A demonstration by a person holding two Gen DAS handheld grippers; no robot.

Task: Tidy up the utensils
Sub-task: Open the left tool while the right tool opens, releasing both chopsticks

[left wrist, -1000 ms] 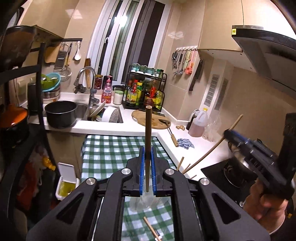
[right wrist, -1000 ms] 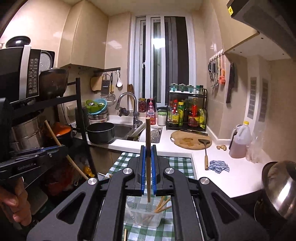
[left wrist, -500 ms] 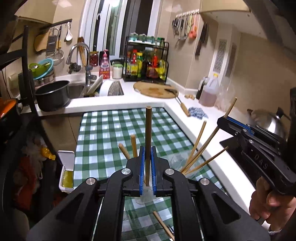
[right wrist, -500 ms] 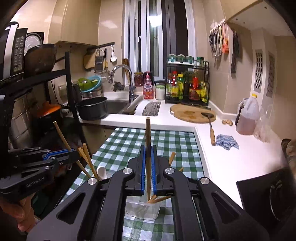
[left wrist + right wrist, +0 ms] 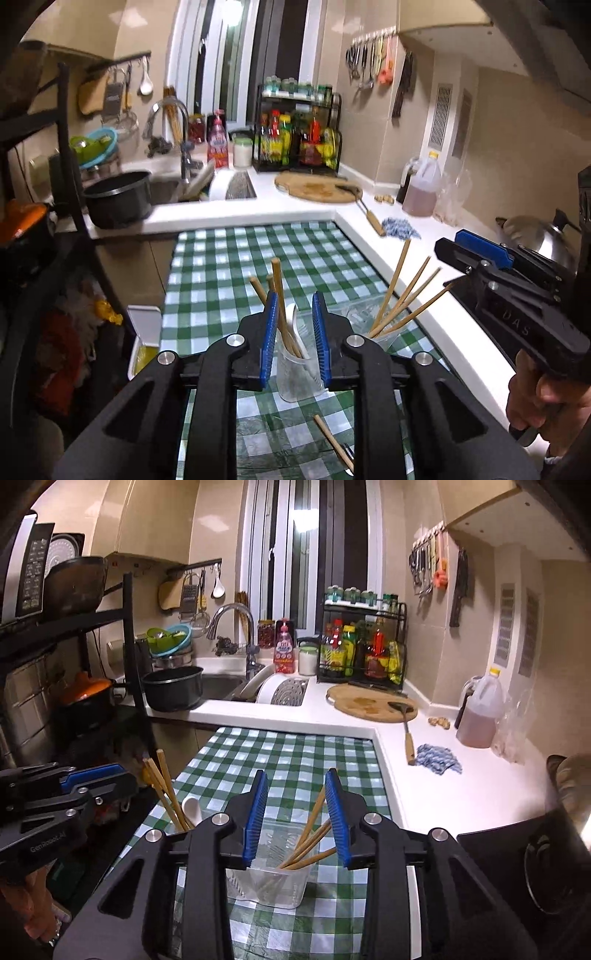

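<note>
My left gripper (image 5: 294, 299) is open above a clear plastic cup (image 5: 297, 373) on the green checked tablecloth; the cup holds wooden chopsticks (image 5: 277, 291) and a white spoon (image 5: 295, 325). My right gripper (image 5: 297, 777) is open above a clear square container (image 5: 269, 884) that holds several chopsticks (image 5: 314, 836). That container with its chopsticks (image 5: 402, 295) also shows in the left wrist view. The left cup's chopsticks (image 5: 162, 790) and spoon (image 5: 192, 808) show at the left in the right wrist view. One loose chopstick (image 5: 332, 439) lies on the cloth near me.
A white counter (image 5: 443, 775) wraps the table at back and right, with a cutting board (image 5: 369, 703), spatula (image 5: 406, 731), blue cloth (image 5: 437, 762) and oil jug (image 5: 478, 712). A sink and black pot (image 5: 173, 692) are at back left. A black shelf rack (image 5: 74, 646) stands left. A steel wok lid (image 5: 535, 236) sits on the stove at right.
Both grippers lowered over their containers and opened. The chopstick each one held has dropped into the cup or container below it.
</note>
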